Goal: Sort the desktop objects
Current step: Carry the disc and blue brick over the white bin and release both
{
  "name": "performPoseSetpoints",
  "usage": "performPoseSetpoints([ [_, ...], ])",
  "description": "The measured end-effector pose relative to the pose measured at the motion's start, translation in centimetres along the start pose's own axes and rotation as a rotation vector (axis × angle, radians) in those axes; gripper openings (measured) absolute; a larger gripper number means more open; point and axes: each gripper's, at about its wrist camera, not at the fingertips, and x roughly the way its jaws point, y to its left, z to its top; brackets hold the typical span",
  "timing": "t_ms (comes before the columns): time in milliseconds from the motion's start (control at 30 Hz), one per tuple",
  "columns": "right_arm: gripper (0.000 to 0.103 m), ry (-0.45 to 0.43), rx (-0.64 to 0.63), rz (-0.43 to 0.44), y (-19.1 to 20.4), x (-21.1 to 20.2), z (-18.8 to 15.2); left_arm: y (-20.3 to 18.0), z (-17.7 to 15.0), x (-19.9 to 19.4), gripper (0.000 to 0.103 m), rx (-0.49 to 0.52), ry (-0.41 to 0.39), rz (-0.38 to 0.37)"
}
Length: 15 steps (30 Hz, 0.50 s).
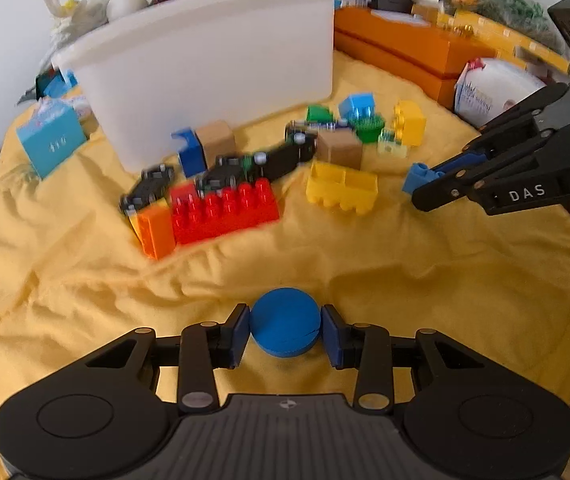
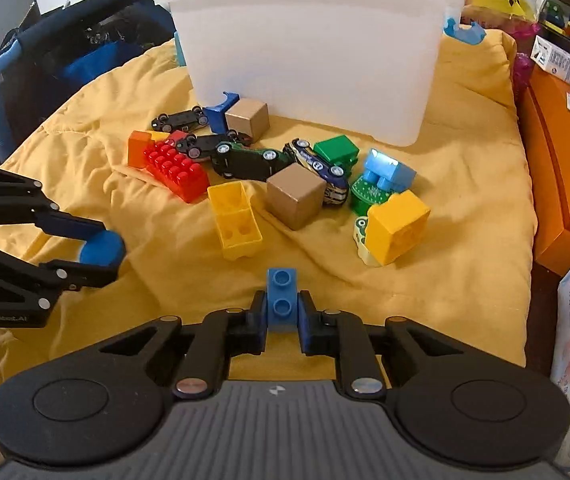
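Left claw (image 1: 285, 330): clamps 1 blue disc (image 1: 284, 327) above yellow cloth (image 1: 85, 280).
Right claw (image 2: 282, 312): pinches 1 blue brick (image 2: 282, 298).
Left to do: toy pile (image 2: 269, 172) unsorted beside white bin (image 2: 309, 56).

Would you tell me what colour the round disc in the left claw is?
Blue; the disc shows best in the left wrist view.
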Motion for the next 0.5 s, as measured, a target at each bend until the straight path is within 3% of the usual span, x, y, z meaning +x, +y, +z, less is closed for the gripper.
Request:
performPoseSetpoints([
  [100, 0.017, -0.055, -0.009, 0.002, 0.0, -1.4, 1.5, 1.2, 2.8, -2.9, 0.042, -0.027, -0.107, -0.004],
  [300, 0.017, -0.302, -0.001, -0.01, -1.6, -5.7, 8.3, 4.4, 10.6, -5.8, 0.042, 0.019, -0.362, 0.081],
  [400, 0.017, -0.42, 0.019, -0.016, -2.7, -6.5, 13.1, 6.5, 14.4, -4.9, 0.042, 0.012, -0.434, 0.125],
  [500, 0.017, -0.445, 0.011, -0.073, -3.0, -4.5, 17.0, 8.2, 17.4, -2.0, 0.042, 0.0, -0.43, 0.172],
])
